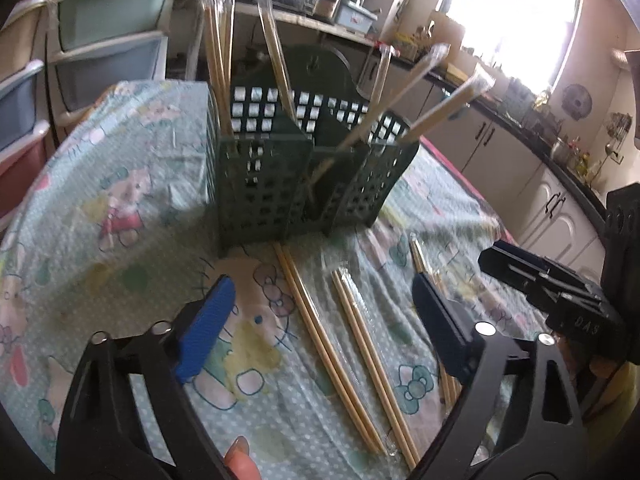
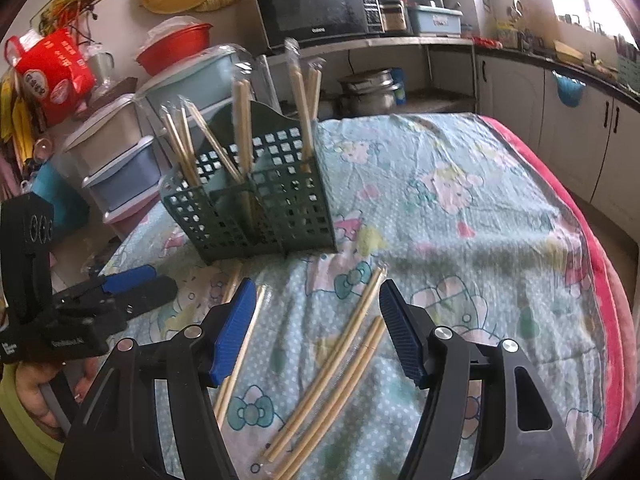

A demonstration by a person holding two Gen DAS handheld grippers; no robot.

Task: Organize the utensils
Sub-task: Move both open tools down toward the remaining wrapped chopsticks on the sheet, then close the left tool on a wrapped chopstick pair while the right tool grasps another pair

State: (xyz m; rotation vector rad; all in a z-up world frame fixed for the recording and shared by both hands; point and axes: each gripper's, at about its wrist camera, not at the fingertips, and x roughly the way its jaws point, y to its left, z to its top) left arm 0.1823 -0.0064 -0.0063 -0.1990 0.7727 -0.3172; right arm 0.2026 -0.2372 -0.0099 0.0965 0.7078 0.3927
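A dark green perforated caddy (image 1: 304,184) stands on the cartoon-print cloth with several wrapped chopstick pairs upright in its compartments. More wrapped pairs lie flat in front of it: one (image 1: 320,340) and another (image 1: 368,356) under my left gripper (image 1: 322,284), which hovers open over them with nothing between its blue pads (image 1: 208,320). In the right wrist view the caddy (image 2: 256,216) is ahead to the left. My right gripper (image 2: 316,286) is open above two lying pairs (image 2: 344,344); a third pair (image 2: 240,344) passes beside its left pad.
Stacked plastic drawers (image 2: 120,168) stand to the left of the table. A microwave (image 2: 316,8) sits on a shelf behind it. Cabinets (image 2: 560,128) line the right wall. The cloth's red border (image 2: 600,280) marks the table's right edge. A hand (image 2: 36,392) holds the left gripper.
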